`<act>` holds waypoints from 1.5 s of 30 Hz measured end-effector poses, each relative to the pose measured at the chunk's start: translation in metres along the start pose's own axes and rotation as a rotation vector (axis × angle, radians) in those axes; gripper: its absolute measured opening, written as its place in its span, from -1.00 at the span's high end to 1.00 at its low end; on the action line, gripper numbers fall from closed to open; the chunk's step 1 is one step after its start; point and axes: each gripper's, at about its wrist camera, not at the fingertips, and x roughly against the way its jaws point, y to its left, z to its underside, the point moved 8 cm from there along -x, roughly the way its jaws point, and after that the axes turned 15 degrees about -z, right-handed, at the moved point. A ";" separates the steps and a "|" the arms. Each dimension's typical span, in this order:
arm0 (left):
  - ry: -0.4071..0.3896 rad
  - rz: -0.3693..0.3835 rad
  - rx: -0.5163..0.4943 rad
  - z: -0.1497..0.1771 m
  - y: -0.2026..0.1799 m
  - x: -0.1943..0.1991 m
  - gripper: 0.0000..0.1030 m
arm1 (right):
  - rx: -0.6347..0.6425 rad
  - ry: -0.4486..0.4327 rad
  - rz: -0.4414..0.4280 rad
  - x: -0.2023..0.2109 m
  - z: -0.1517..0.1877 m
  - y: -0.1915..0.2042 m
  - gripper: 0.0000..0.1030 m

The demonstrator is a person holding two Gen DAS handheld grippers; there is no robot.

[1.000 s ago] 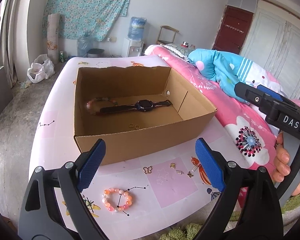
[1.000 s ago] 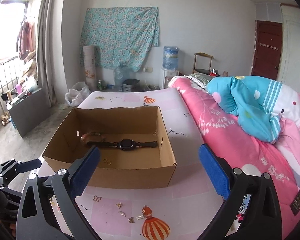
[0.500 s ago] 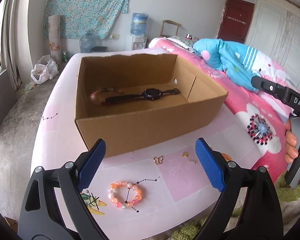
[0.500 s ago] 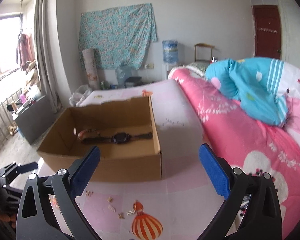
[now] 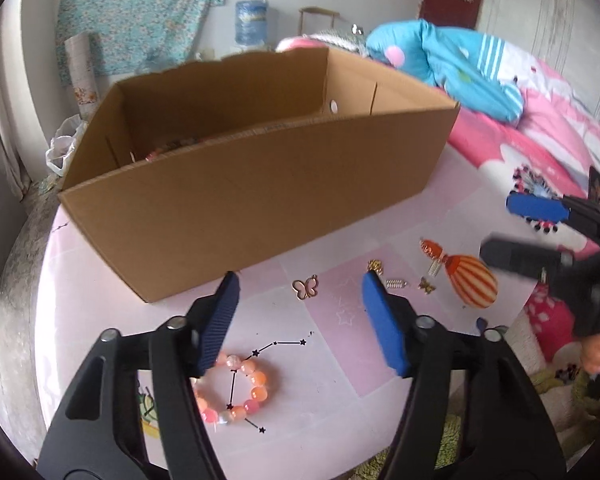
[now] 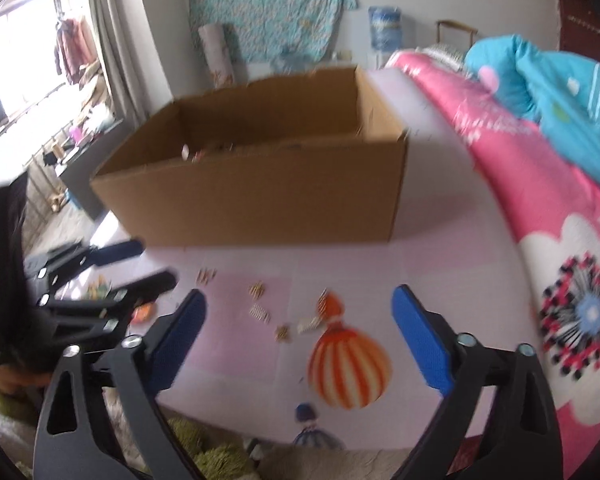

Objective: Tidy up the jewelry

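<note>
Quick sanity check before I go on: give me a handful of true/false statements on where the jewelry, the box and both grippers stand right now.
1. The beaded bracelet lies on the table, outside the cardboard box. True.
2. The left gripper is clamped on the bracelet. False: its jaws are closing with nothing between them; the bracelet lies beside and partly under its left finger.
3. The butterfly charm lies on the table in front of the box. True.
4. The right gripper holds a charm. False: it holds nothing, jaws wide but closing, above the small gold charms.
5. The box lies on its side. False: it stands upright, open at the top.
</note>
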 end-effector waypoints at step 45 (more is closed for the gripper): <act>0.127 -0.007 -0.122 0.011 -0.007 -0.038 1.00 | -0.018 0.094 -0.130 -0.037 0.032 0.012 0.13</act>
